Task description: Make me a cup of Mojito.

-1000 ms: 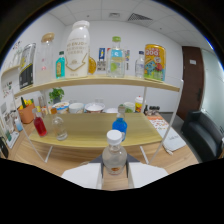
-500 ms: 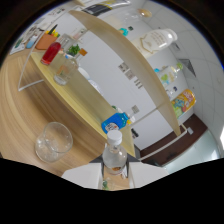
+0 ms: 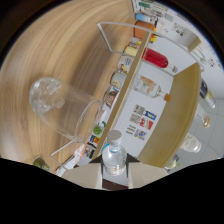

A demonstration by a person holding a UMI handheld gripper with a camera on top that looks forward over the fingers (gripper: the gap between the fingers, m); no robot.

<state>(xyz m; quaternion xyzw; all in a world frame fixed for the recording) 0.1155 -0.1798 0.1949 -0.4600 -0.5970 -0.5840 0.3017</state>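
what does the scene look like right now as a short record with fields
held item: clear bottle with grey cap, gripped between the claw fingers
claw tilt: rolled far over, so table and shelf run slantwise
target: empty clear glass on the wooden table, beyond the bottle cap
pouring: no liquid seen leaving the bottle
background: shelf with bottles, a red bottle near the table's back edge

one clear bottle (image 3: 114,159), one glass (image 3: 65,107), one red bottle (image 3: 156,58)
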